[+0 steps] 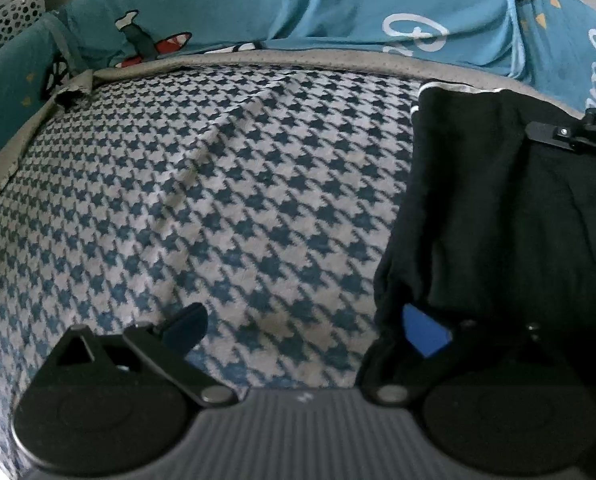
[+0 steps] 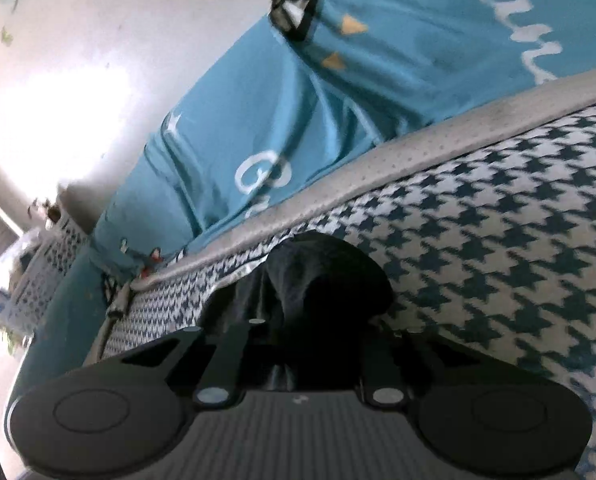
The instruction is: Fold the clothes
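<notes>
A: Where is the black garment (image 1: 494,208) lying?

B: On the houndstooth mat (image 1: 217,200), toward its right side in the left wrist view, with its far end close to the mat's grey border (image 1: 298,62). A thin pale strip runs along that far edge. It is bunched and creased, not flat.

A: And the right gripper (image 2: 298,344)?

B: Its jaws are drawn nearly together with a fold of the black cloth between them. The fabric humps up just in front of the fingers in the right wrist view. It is dark there, so I can only say it looks pinched rather than merely touched. From the left wrist view the same gripper shows at the right edge, over the garment's far corner.

A: The left gripper (image 1: 306,328)?

B: Jaws wide apart. The left finger (image 1: 185,322) sits over bare mat. The blue pad (image 1: 424,334) of the other finger is right at the garment's near corner, and the cloth lies against it. Nothing is clamped.

A: What surrounds the mat?

B: A teal sheet (image 1: 338,4) with white script and cartoon prints lies beyond the grey border. A white perforated basket (image 1: 9,16) stands at the far left, and the right wrist view shows a pale wall (image 2: 77,60).
</notes>
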Available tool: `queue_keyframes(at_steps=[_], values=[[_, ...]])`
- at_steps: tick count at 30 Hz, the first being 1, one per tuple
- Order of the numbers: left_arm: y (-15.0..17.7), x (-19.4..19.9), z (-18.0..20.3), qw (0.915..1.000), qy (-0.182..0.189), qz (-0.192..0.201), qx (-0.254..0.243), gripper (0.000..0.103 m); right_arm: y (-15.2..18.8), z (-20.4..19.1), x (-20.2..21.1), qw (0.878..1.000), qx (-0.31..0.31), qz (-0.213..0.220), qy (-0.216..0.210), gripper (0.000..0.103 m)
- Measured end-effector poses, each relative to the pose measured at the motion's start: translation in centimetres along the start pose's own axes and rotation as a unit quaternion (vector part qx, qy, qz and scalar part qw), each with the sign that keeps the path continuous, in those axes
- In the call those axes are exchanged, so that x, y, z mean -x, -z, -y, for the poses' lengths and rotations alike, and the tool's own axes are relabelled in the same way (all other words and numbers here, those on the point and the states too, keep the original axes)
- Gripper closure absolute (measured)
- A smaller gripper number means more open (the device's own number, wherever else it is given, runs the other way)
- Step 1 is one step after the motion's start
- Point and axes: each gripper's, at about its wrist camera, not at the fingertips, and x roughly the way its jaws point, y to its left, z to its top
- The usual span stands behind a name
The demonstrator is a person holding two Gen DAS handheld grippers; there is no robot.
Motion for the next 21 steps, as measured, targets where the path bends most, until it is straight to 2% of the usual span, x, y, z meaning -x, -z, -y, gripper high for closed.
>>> queue_keyframes(at_steps=[6,13,17,21], values=[[-0.4,0.8,1.9,0.9989,0.044,0.016,-0.011,0.0,-1.0,1.4,3.2,0.998,-0.015,0.04,0.037,0.09],[-0.1,1.9,5.4,0.9944,0.077,0.042,-0.06,0.0,-2.9,5.7,8.8,0.988,-0.046,0.099,0.107,0.09],[0.3,2.3,7.1,0.9914,0.094,0.047,-0.078,0.0,-3.9,8.1,13.2,0.975,-0.066,0.139,0.162,0.09],[0.5,2.4,7.9,0.9898,0.096,0.051,-0.092,0.0,-4.9,9.9,17.4,0.954,-0.089,0.173,0.228,0.09]])
